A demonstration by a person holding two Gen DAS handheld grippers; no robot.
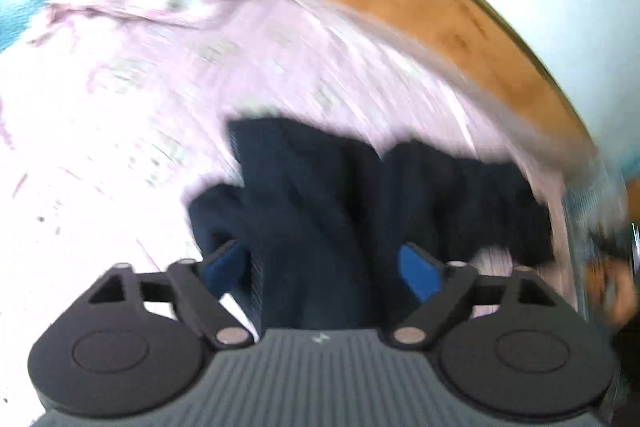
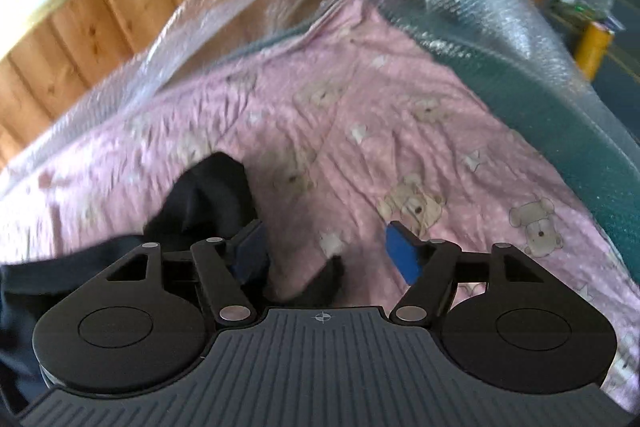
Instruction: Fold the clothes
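Pink bear-print sheet (image 2: 360,131) on bed, one dark garment (image 1: 340,195); left tool (image 1: 320,267), right tool (image 2: 324,251), both spread wide.

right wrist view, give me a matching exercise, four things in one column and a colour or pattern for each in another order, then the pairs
Things:
1. crumpled garment
2. bed sheet
3. wall panelling
4. gripper finger pads

Colours or patterns:
A. bright blue
B. orange-brown wood
C. dark navy, almost black
D. pink with teddy bears

Pairs: 1-C, 2-D, 3-B, 4-A

The right gripper stands open above the sheet, with the garment bunched at its left finger.
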